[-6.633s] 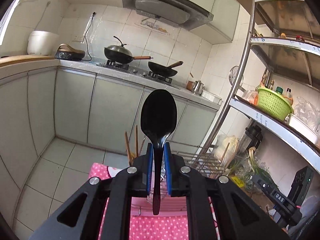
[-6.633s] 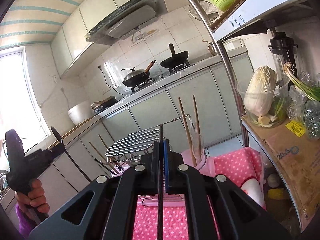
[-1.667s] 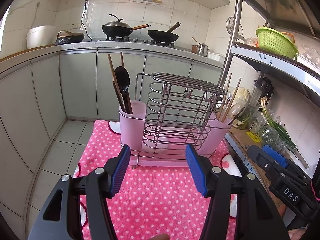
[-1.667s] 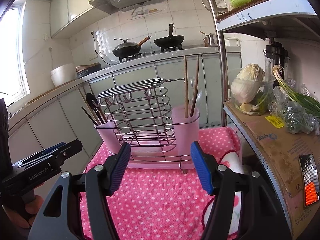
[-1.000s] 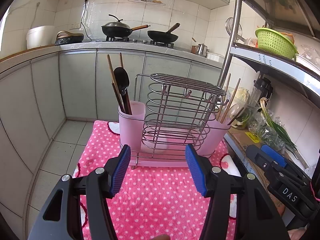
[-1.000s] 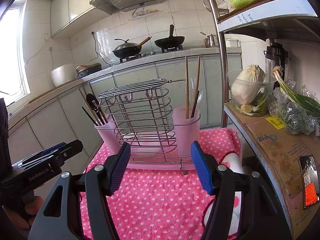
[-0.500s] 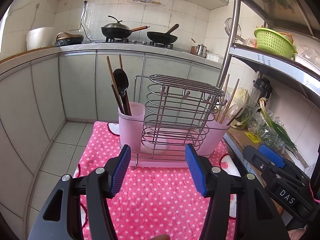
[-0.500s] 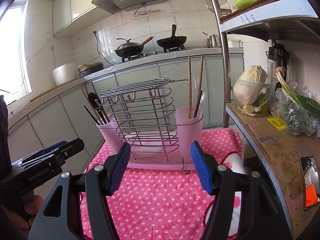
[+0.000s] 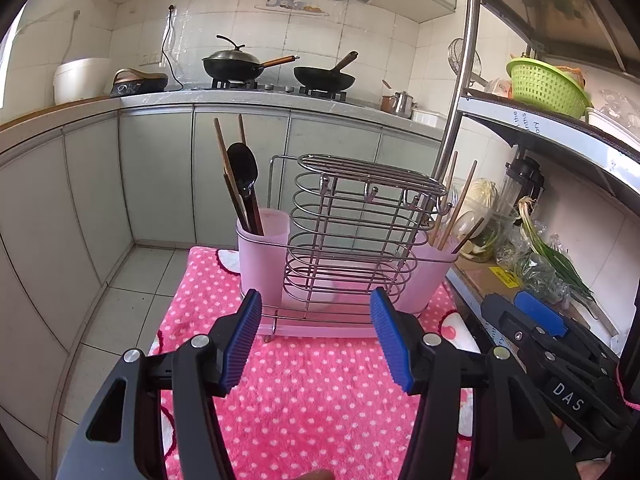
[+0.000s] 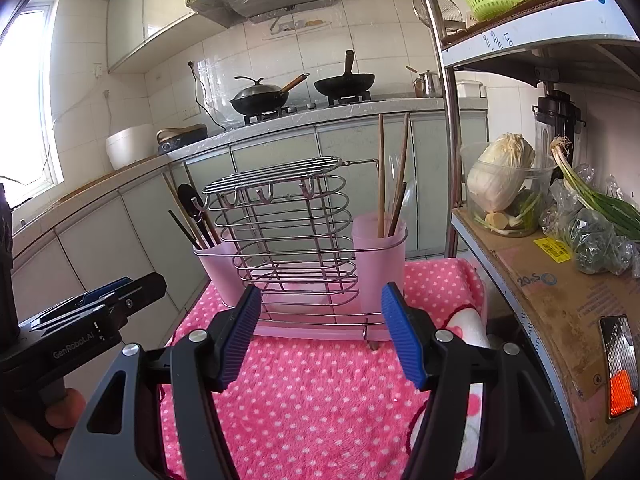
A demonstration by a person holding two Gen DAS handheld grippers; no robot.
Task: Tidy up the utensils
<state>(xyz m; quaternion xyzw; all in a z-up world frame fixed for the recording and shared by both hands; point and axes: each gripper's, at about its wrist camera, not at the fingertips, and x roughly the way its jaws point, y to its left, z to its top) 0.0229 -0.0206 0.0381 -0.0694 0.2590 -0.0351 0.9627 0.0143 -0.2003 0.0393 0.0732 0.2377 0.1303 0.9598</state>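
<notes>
Inside the right pink cup (image 9: 434, 268), utensil ends (chopsticks mostly) stay hidden.

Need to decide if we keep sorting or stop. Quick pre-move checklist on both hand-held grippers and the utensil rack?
1. Left hand-held gripper empty, jaws open: ok.
2. Right hand-held gripper empty, jaws open: ok.
3. Black spoon seated in the left pink cup, handle down: ok.
4. Chopsticks standing in the right pink cup: ok.
5. Wire rack upright on the pink dotted cloth: ok.
6. Loose utensils left to pick up: none on the visible cloth; elsewhere cannot tell.
</notes>
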